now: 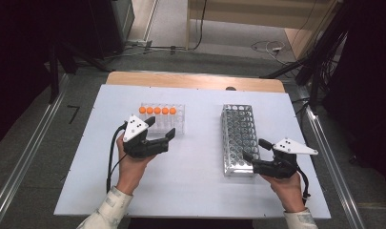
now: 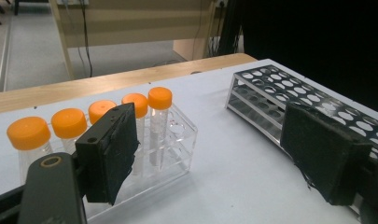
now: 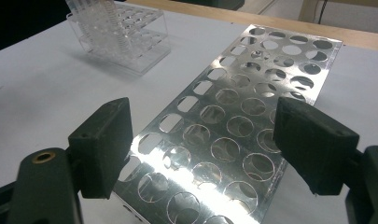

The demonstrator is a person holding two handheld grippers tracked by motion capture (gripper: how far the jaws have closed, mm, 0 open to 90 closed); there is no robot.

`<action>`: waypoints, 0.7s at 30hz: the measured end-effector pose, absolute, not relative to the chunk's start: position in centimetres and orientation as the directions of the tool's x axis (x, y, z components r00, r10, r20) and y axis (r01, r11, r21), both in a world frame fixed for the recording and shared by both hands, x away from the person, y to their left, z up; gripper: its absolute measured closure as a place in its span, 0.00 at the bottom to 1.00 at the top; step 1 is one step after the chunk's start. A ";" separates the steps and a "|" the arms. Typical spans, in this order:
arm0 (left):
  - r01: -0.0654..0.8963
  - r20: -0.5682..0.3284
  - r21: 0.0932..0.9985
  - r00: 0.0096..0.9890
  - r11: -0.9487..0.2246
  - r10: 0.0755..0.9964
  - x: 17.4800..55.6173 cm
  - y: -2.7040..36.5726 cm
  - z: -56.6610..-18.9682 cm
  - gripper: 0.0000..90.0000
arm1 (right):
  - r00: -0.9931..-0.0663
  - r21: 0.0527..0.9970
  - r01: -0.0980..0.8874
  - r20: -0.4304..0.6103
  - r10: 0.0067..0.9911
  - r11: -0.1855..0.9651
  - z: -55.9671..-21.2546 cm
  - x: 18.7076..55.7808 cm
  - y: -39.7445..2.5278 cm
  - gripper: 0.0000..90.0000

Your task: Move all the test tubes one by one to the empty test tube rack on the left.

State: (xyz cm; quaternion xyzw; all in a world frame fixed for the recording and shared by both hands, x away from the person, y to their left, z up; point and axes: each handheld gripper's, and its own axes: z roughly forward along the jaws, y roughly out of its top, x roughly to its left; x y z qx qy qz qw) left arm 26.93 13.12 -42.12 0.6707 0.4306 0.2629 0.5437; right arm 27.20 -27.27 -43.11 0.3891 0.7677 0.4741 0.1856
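Black jaws of left gripper (image 2: 214, 154) nearest cam, spread wide, holding nothing; hovers just beside clear acrylic rack (image 1: 163, 119). Right gripper (image 3: 219, 149) also wide, empty, over near end of metal perforated rack (image 1: 239, 139).

Progress, my read: transfer not begun. All orange-capped tubes (image 2: 159, 119) sit in clear rack's far row; metal rack holes look empty.

Count: 5 tubes, 2 racks, 2 grippers. Left to do: grab 1st tube, likely move all 5.
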 end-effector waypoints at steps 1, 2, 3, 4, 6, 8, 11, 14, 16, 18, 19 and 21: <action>0.290 -0.114 0.956 0.489 -0.038 0.865 26.9 13.2 -42.1 0.22 | -0.628 0.872 0.422 0.083 0.774 0.248 -43.1 27.2 -27.3 0.21; 0.291 -0.114 0.956 0.489 -0.039 0.865 26.8 13.3 -42.1 0.22 | -0.627 0.872 0.422 0.083 0.775 0.248 -43.1 27.2 -27.2 0.21; 0.291 -0.116 0.956 0.489 -0.036 0.864 26.8 13.4 -42.2 0.22 | -0.626 0.872 0.421 0.081 0.775 0.249 -43.1 27.2 -27.2 0.21; 0.293 -0.117 0.955 0.488 -0.036 0.865 26.7 13.5 -42.2 0.22 | -0.626 0.872 0.421 0.080 0.776 0.250 -43.1 27.2 -27.2 0.21; 0.297 -0.119 0.954 0.488 -0.036 0.864 26.6 13.7 -42.3 0.22 | -0.623 0.872 0.423 0.080 0.778 0.248 -43.2 27.2 -27.2 0.21; 0.299 -0.121 0.954 0.486 -0.034 0.865 26.4 13.8 -42.4 0.21 | -0.622 0.872 0.423 0.080 0.779 0.248 -43.2 27.2 -27.3 0.21; 0.304 -0.124 0.952 0.482 -0.033 0.867 26.2 14.2 -42.7 0.21 | -0.618 0.871 0.425 0.082 0.782 0.245 -43.2 27.2 -27.4 0.21; 0.307 -0.124 0.951 0.477 -0.033 0.870 26.1 14.5 -42.8 0.21 | -0.616 0.871 0.426 0.082 0.784 0.243 -43.2 27.2 -27.5 0.21; 0.307 -0.122 0.951 0.477 -0.035 0.870 26.0 14.7 -42.9 0.21 | -0.616 0.872 0.425 0.081 0.784 0.243 -43.2 27.2 -27.6 0.21; 0.310 -0.125 0.950 0.473 -0.032 0.872 25.9 14.8 -43.0 0.21 | -0.614 0.871 0.425 0.080 0.785 0.244 -43.2 27.2 -27.6 0.21; 0.315 -0.126 0.949 0.473 -0.033 0.872 25.9 14.9 -43.1 0.21 | -0.614 0.871 0.425 0.078 0.785 0.246 -43.2 27.2 -27.6 0.21; 0.317 -0.127 0.948 0.469 -0.033 0.874 25.9 15.1 -43.2 0.20 | -0.611 0.870 0.429 0.082 0.788 0.242 -43.3 27.2 -27.7 0.21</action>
